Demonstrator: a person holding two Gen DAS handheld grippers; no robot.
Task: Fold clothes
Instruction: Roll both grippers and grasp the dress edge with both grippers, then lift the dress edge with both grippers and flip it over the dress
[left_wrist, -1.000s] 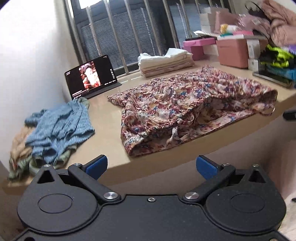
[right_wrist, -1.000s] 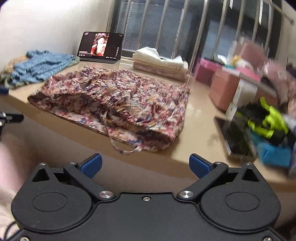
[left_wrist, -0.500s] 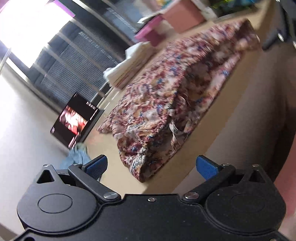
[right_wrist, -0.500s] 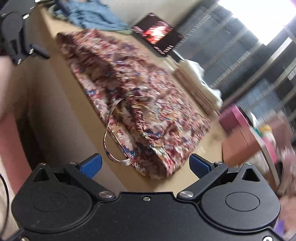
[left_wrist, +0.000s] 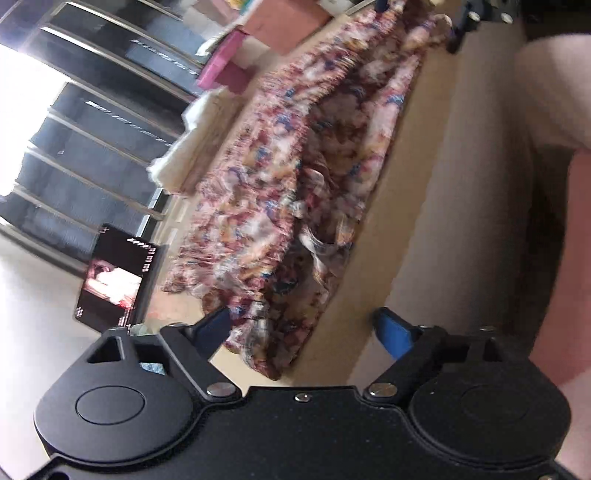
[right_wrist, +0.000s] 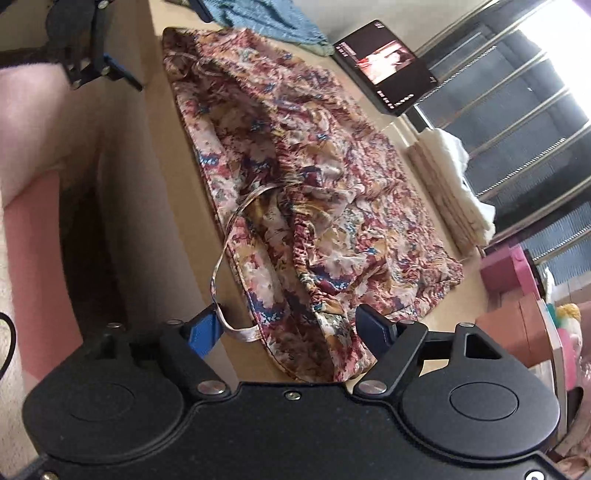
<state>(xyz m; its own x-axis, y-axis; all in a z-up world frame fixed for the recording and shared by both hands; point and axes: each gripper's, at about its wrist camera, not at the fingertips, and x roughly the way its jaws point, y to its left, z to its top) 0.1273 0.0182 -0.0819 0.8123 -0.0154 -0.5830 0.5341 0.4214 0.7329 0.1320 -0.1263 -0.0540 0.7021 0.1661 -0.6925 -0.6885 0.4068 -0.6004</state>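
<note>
Floral garment (right_wrist: 303, 192): lying spread out and rumpled along the beige surface (right_wrist: 173, 206), its long side running close to the surface's front edge.
Garment strap (right_wrist: 221, 258): looping out from the floral garment toward the surface's front edge and lying just beside the right gripper's left fingertip.
Left gripper (left_wrist: 306, 332): tilting sideways at one end of the floral garment; its blue-tipped fingers (left_wrist: 393, 334) are standing wide apart and gripping nothing, with the garment's end corner showing between them.
Right gripper (right_wrist: 291, 332): hovering at the opposite end of the floral garment; its fingers (right_wrist: 373, 328) are spread wide and holding nothing, with the garment's near hem sitting between the tips. Contact with the cloth cannot be confirmed.
Tablet (right_wrist: 384, 66): standing beyond the floral garment on the window side, its screen showing a video.
Folded stack (right_wrist: 454, 188): pale folded cloth resting beyond the floral garment against the window bars.
Blue garment (right_wrist: 269, 22): lying heaped past the floral garment's far end, as seen in the right wrist view.
Pink boxes (right_wrist: 506, 273): sitting near the floral garment's corner on the window side.
</note>
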